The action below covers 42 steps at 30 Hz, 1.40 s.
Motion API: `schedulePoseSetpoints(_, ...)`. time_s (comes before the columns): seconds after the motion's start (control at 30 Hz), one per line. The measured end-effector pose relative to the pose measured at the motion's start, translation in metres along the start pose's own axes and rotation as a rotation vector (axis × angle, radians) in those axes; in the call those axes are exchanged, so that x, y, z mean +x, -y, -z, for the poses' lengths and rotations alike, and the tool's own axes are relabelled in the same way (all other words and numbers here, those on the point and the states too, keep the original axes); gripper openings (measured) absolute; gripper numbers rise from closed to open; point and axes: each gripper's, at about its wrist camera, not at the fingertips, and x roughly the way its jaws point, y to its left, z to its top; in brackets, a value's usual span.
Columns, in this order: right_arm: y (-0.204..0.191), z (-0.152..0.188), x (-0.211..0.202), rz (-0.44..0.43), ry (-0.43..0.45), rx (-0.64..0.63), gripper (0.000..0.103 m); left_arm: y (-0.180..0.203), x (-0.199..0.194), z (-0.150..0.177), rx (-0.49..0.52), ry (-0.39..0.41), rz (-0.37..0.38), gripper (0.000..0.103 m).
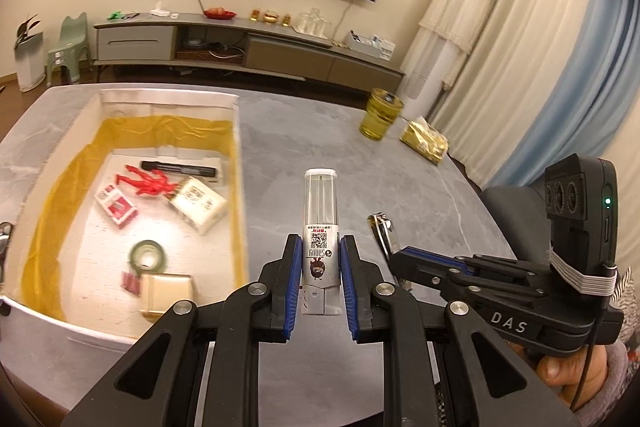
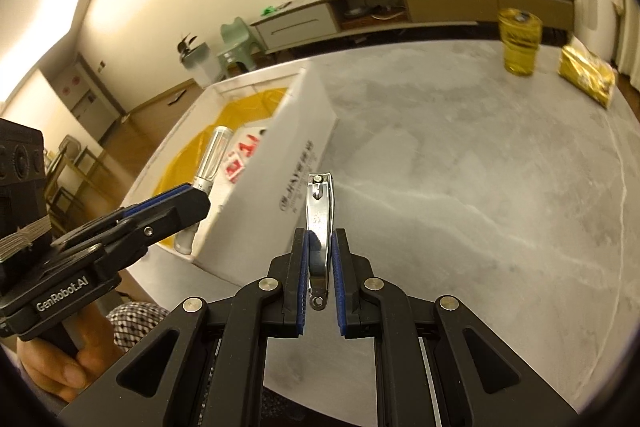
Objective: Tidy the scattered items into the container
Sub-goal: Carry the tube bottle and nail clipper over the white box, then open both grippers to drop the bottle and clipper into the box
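Observation:
My left gripper [image 1: 320,247] is shut on a small white bottle [image 1: 321,223] with a clear cap and a QR label, held upright just right of the white box [image 1: 236,163]. The box has a yellow lining and holds a black marker [image 1: 180,167], a red figure [image 1: 146,183], card packs, a green tape roll [image 1: 149,254] and a tan box. My right gripper [image 2: 320,243] is shut on a metal nail clipper [image 2: 319,223], lifted above the grey table [image 2: 480,167] beside the box's [image 2: 276,167] right wall. In the right wrist view, the left gripper [image 2: 192,197] carries the bottle [image 2: 210,163].
A yellow glass jar [image 1: 380,114] and a gold foil packet [image 1: 424,143] stand at the table's far right. A hand holds each gripper handle near the table's front edge. Behind the table runs a low TV cabinet [image 1: 240,43]; curtains hang at right.

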Motion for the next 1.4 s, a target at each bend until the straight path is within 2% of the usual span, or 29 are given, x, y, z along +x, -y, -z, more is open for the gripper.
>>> schedulePoseSetpoints(0.3,-0.056,-0.031,0.01,-0.043,0.013,-0.118,0.012,-0.052,-0.028,-0.013,-0.048,0.058,-0.069,0.02)
schedulePoseSetpoints(0.57,-0.103,-0.05,0.04,-0.061,-0.02,-0.222,0.012,-0.098,-0.032,-0.019,-0.088,0.053,-0.14,0.02)
schedulePoseSetpoints(0.83,-0.127,-0.057,0.086,-0.041,-0.104,-0.322,0.012,-0.133,-0.01,-0.023,-0.093,-0.04,-0.254,0.02)
schedulePoseSetpoints(1.1,-0.134,-0.067,0.137,0.003,-0.191,-0.397,0.012,-0.158,0.018,-0.022,-0.086,-0.137,-0.324,0.021)
schedulePoseSetpoints(1.2,-0.13,-0.072,0.154,0.0,-0.226,-0.39,0.014,-0.17,0.027,-0.022,-0.128,-0.183,-0.325,0.021)
schedulePoseSetpoints(1.27,-0.125,-0.076,0.16,0.008,-0.232,-0.366,0.026,-0.171,0.029,-0.02,-0.132,-0.198,-0.307,0.024)
schedulePoseSetpoints(1.33,-0.12,-0.078,0.158,0.002,-0.228,-0.346,0.026,-0.171,0.028,-0.018,-0.127,-0.193,-0.312,0.029)
schedulePoseSetpoints(1.4,-0.119,-0.079,0.154,-0.005,-0.226,-0.338,0.027,-0.172,0.025,-0.017,-0.129,-0.189,-0.311,0.029)
